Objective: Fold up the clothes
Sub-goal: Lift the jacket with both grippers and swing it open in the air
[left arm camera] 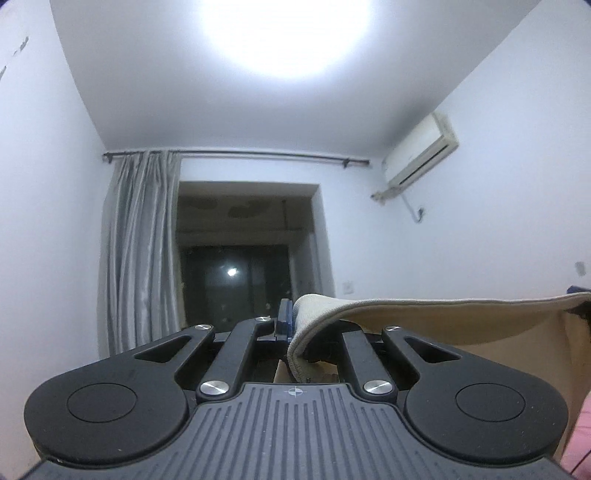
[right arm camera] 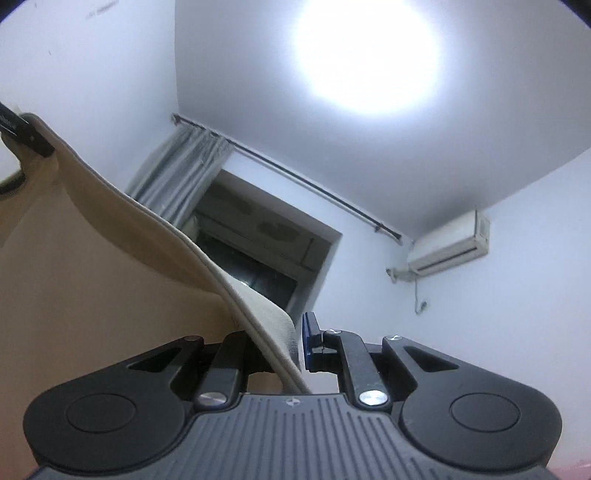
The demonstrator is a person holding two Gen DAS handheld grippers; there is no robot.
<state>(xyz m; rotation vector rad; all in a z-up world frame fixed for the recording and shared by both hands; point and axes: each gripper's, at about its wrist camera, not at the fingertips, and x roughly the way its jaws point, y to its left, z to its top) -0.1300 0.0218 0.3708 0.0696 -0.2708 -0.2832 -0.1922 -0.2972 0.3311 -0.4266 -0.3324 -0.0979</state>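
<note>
Both sets of jaws are pinched tight on cloth. The left gripper clamps one ribbed, pale-grey hem corner of a beige garment, and the right gripper clamps the other end of the same ribbed edge, the blue pad pressed against the knit.

The garment, probably a sweatshirt or similar top, hangs in the air between the two grippers, its hem stretched in a near-straight line from one to the other and its body falling below. Holding it up by two corners like this likely lets the fabric drop flat and shed wrinkles before a fold is laid.

Behind it is a plain white room: a bright ceiling light, a dark window with a grey curtain drawn to its left on a rod, and a wall-mounted air conditioner to the right. A strip of pink surface shows at the lower right of the left view. Both grippers tilt upward, so the surface below cannot be seen.
</note>
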